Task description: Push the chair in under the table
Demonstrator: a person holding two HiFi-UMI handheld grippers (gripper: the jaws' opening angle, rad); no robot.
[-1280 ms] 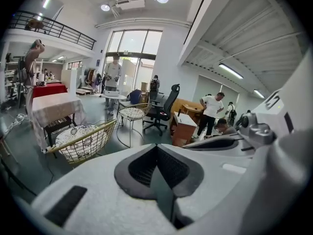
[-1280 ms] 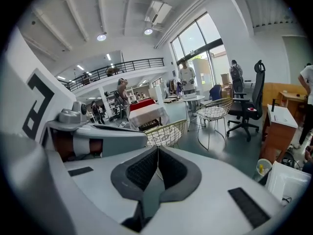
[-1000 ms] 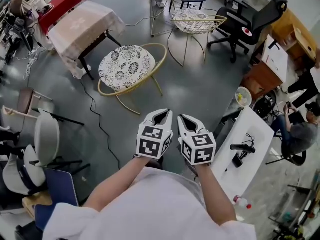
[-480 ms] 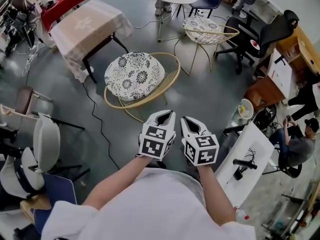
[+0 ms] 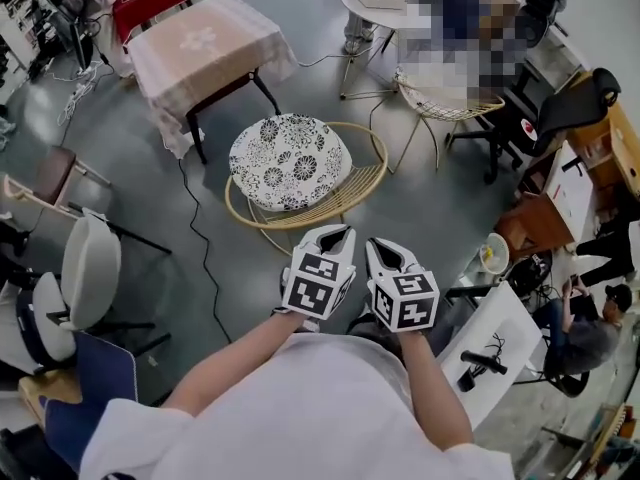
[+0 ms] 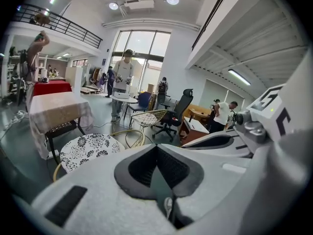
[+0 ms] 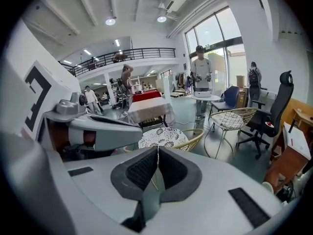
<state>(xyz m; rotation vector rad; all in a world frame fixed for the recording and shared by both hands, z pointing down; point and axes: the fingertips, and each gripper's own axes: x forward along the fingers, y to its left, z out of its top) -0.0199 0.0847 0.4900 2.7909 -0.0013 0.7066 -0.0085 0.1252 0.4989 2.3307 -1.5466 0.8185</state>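
Since a second ago you have closed on the chair (image 5: 290, 161): its flowered seat now lies just ahead of both grippers. Left gripper (image 5: 333, 232) and right gripper (image 5: 386, 247) ride side by side, jaws pressed together on nothing, probably to serve as blunt pushers against the wire rim. Chair stands clear of the cloth-covered table (image 5: 205, 40), not yet tucked under.

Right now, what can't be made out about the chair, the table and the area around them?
Head view: the space under the table is hidden by its covered top.
Left gripper view: the left gripper covers the legs of the chair.
Head view: a mosaic patch hides much of the wire chair behind.
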